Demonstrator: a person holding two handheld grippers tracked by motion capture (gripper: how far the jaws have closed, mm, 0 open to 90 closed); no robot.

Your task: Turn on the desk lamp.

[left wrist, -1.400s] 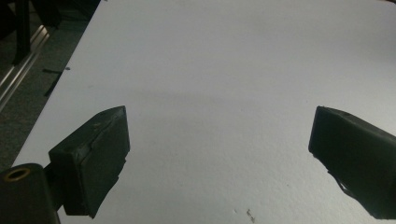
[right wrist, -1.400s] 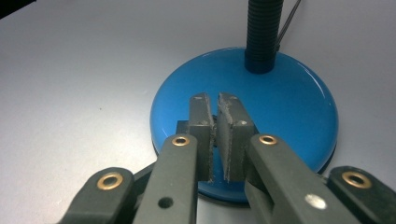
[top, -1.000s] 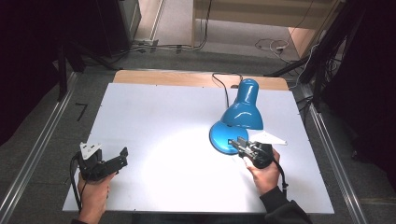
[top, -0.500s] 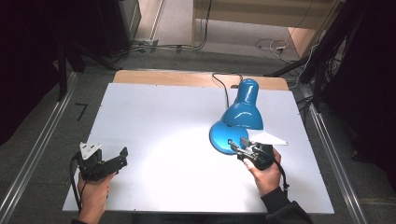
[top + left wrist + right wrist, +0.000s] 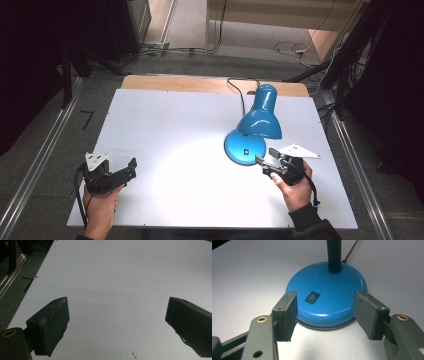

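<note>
Lamp [image 5: 255,127] at right centre of the high view, on a white table [image 5: 165,130]: round blue base [image 5: 245,148] on the surface, shade [image 5: 261,114] bent over it and casting a bright pool toward the frame's middle, cord [image 5: 239,92] trailing to the upper edge. Right gripper [image 5: 265,167] sits just below and right of the base, pointing up-left at it; its jaws have just been opening and now stand spread with nothing between the pads. In the right gripper view [image 5: 325,315] the base [image 5: 329,297] lies directly ahead, its near rim just beyond the 2 pads, one toward either side of the rim, neither touching as far as can be seen. Black rocker switch [image 5: 312,297] lies on the base's near slope, slightly left of the midline between the jaws, its long axis running roughly away from the gripper; the neck [image 5: 334,255] rises behind it. Left gripper [image 5: 131,167] rests at lower left, well apart from the lamp, jaws spread over bare table [image 5: 120,277] in its own view [image 5: 117,322]. Right hand [image 5: 292,187] is therefore much the nearer. Any next contact with the switch would probably need 1 pad brought slightly left; nothing stands between.
</note>
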